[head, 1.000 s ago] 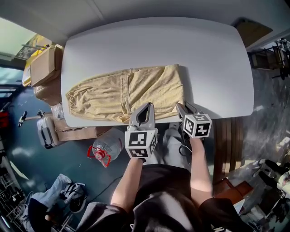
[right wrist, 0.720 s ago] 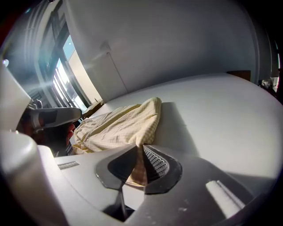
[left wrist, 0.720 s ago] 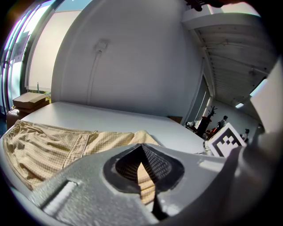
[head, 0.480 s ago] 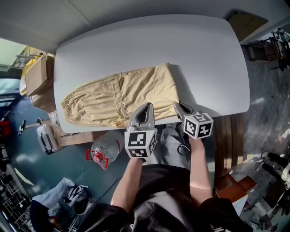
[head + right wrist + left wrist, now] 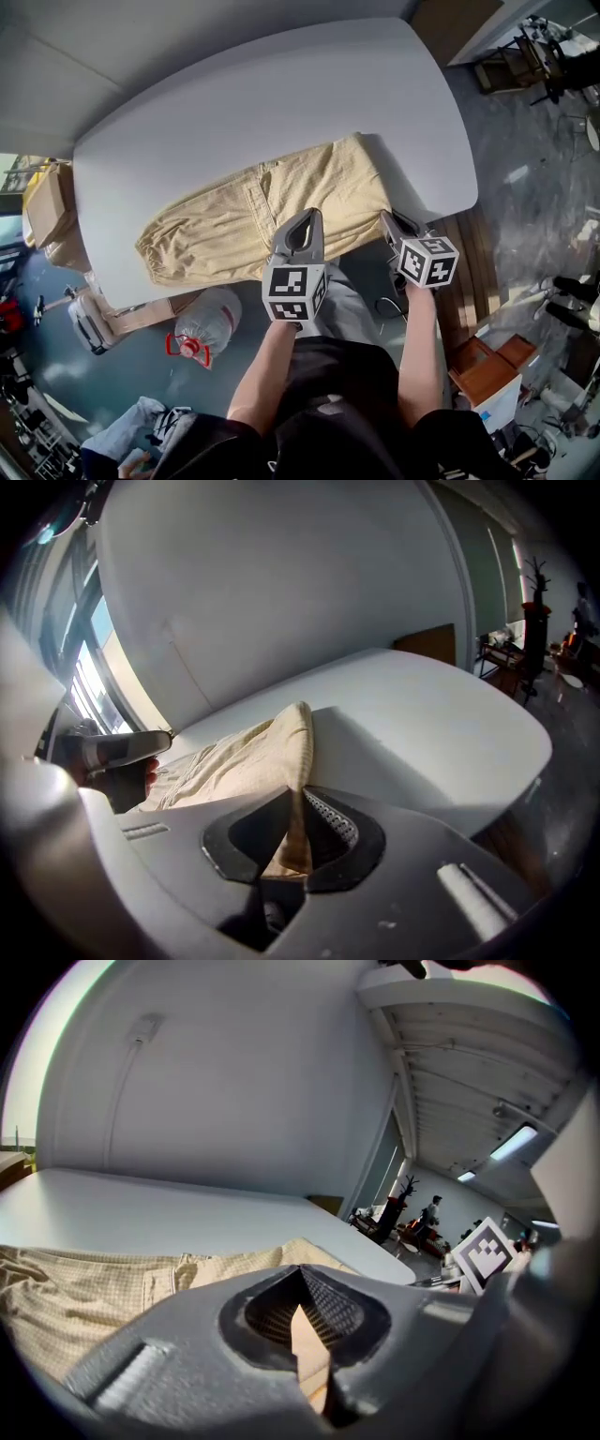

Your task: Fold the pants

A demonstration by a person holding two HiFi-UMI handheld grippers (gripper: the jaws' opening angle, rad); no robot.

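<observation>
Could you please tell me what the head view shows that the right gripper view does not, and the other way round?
Only the head view shows the water bottle and the cardboard box on the floor beside the table.

Only the right gripper view shows the jaws of the right tool, which have just been closing, pinched on a fold of cloth. It also shows a window at the left.

Both views show the pants lying on the white table.

Bright even daylight, glare at left edges, heavy fisheye warp, black vignetted corners, blurred foreground
</observation>
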